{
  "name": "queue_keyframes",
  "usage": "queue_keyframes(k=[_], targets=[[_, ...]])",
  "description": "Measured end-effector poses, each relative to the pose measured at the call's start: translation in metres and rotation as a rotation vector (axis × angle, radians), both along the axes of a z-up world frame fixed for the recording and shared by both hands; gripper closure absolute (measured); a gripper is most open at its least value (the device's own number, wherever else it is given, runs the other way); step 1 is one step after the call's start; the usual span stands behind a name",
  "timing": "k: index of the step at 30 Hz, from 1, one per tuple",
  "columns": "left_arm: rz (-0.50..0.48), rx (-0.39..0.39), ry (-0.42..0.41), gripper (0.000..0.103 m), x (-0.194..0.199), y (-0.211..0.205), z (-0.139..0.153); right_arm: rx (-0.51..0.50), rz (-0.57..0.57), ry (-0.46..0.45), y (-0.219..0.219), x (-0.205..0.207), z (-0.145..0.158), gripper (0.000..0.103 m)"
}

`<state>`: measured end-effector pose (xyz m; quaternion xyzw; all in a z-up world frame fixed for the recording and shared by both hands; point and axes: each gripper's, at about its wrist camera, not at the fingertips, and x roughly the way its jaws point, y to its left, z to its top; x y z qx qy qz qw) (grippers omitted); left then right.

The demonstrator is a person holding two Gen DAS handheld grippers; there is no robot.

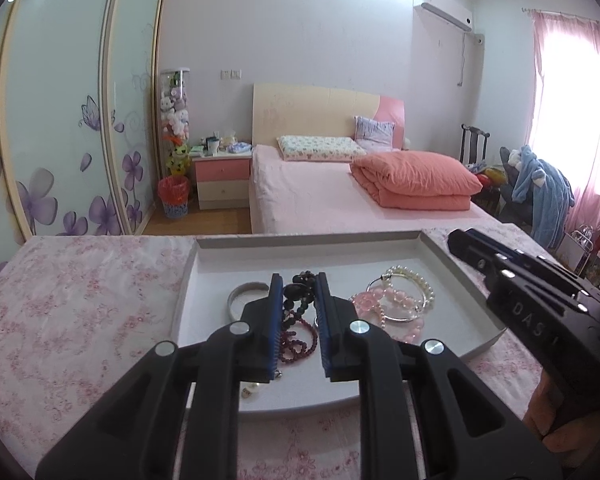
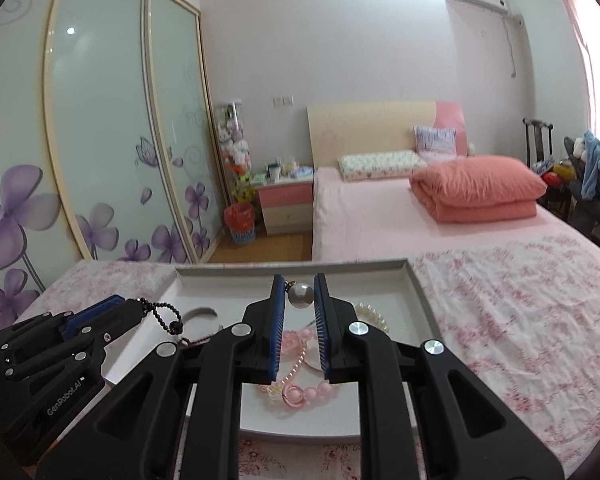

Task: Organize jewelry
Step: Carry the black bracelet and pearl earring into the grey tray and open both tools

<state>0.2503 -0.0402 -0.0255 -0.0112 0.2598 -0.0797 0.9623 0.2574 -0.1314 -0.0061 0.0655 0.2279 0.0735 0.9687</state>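
Note:
A shallow white tray (image 1: pixel 308 240) (image 2: pixel 292 266) lies on a pink floral cloth. My left gripper (image 1: pixel 299 280) (image 2: pixel 132 305) is shut on a string of black beads (image 1: pixel 300 292) (image 2: pixel 166 314), which hangs in a loop above the tray's left side. My right gripper (image 2: pixel 300 280) (image 1: pixel 460 242) is shut on a grey pearl ball (image 2: pixel 300 295) with a small gold link, above the tray's far part. In the tray lie a grey bangle (image 1: pixel 240 294), a dark red bead bracelet (image 1: pixel 298 340), a pink bead bracelet (image 1: pixel 396 298) (image 2: pixel 304 390) and a pearl bracelet (image 1: pixel 416 280).
The floral cloth (image 2: pixel 520 320) spreads wide to the tray's right and left. Beyond it stand a bed with a folded orange quilt (image 1: pixel 416 180), a pink nightstand (image 1: pixel 222 178), and wardrobe doors (image 1: pixel 60 120) on the left. A hand (image 1: pixel 548 412) holds the right gripper.

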Motion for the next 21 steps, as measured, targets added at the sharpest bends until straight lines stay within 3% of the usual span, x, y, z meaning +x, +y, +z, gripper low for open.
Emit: queue_keyframes(k=[8,11,12,21], targets=[[-0.010,-0.008,0.051,0.086,0.020,-0.003,-0.016,0.055,0.020,0.114,-0.006,0.017,-0.019,0.085],[0.002,-0.024,0.065,0.084,0.024,0.002,-0.019,0.095,0.003,0.123,-0.013,0.017,-0.018,0.058],[0.008,-0.032,0.070,0.081,0.023,0.005,-0.020,0.104,-0.005,0.116,-0.016,0.016,-0.016,0.056],[0.082,-0.078,0.045,0.064,0.005,0.037,-0.001,0.141,-0.042,0.098,-0.033,-0.002,0.000,0.056]])
